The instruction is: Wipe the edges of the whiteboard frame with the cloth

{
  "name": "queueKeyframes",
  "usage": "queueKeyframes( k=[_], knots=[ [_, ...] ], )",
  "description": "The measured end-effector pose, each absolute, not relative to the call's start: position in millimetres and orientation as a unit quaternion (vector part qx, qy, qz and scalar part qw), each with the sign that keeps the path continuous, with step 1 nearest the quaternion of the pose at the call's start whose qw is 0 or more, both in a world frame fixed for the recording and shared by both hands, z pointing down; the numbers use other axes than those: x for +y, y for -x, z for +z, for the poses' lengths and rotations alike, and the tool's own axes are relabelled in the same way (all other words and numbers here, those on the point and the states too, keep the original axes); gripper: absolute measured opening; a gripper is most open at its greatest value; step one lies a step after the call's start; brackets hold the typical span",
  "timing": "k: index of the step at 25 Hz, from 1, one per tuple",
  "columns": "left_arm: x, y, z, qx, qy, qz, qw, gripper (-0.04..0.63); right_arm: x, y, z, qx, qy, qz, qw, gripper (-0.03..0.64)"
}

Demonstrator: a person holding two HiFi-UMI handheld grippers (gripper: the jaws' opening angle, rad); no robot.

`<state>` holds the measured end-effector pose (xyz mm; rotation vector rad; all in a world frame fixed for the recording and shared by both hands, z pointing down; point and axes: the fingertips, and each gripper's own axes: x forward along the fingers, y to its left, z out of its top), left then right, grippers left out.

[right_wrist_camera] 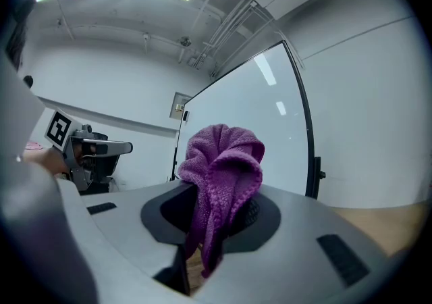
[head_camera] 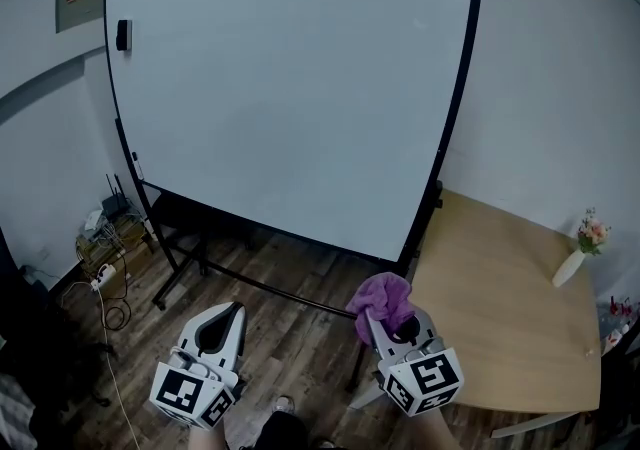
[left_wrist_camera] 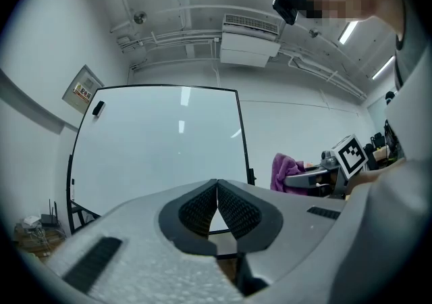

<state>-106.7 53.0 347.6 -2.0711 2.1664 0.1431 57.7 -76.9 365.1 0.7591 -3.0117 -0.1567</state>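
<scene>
A large whiteboard (head_camera: 290,78) with a black frame (head_camera: 458,98) stands on a wheeled stand ahead of me. My right gripper (head_camera: 385,310) is shut on a purple cloth (head_camera: 384,296), held low, just short of the board's lower right corner. The cloth (right_wrist_camera: 223,167) bunches up out of the jaws in the right gripper view, with the whiteboard frame (right_wrist_camera: 305,127) behind it. My left gripper (head_camera: 222,323) hangs low at the left, shut and holding nothing; its pads meet in the left gripper view (left_wrist_camera: 217,203). The whiteboard (left_wrist_camera: 162,147) and the cloth (left_wrist_camera: 286,171) show beyond.
A wooden table (head_camera: 500,308) stands to the right of the board, with a small white vase of flowers (head_camera: 580,250) on its far side. A black eraser (head_camera: 123,35) sticks to the board's upper left. Cables and small devices (head_camera: 105,238) lie on the floor at the left.
</scene>
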Motion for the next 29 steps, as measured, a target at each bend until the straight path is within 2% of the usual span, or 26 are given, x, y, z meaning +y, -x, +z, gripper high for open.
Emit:
queueKeyframes(
  k=[29],
  knots=[
    [52.2, 82.9, 343.1, 0.716, 0.692, 0.037, 0.077, 0.017, -67.0, -73.5, 359.1, -0.972, -0.229, -0.056, 0.000, 0.082]
  ],
)
